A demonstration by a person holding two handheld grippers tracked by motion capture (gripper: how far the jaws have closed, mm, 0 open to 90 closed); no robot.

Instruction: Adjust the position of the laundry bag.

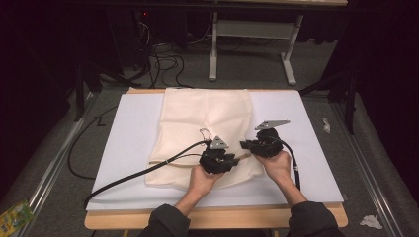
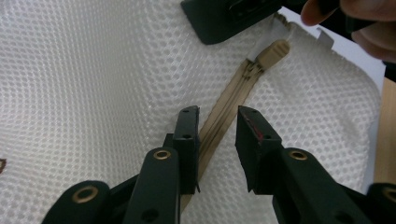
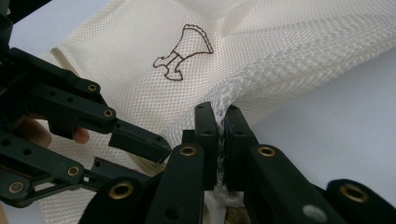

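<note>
A cream mesh bag [image 1: 207,128] of open-weave netting, matt and finely dimpled, lies on a smooth white sheet [image 1: 123,143] over a pale wooden table [image 1: 222,217]. Its tan zipper tape [image 2: 233,100] looks ribbed; both grippers' jaws are matt black plastic with brass-coloured rivets.

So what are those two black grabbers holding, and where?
The right gripper pinches the mesh bag at its bunched edge. The left gripper straddles the zipper, not yet gripping it.

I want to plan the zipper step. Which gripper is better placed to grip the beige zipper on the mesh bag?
Probably the left gripper: its jaws stand open around the beige zipper. The right gripper is shut on the mesh bag edge, holding it.
</note>
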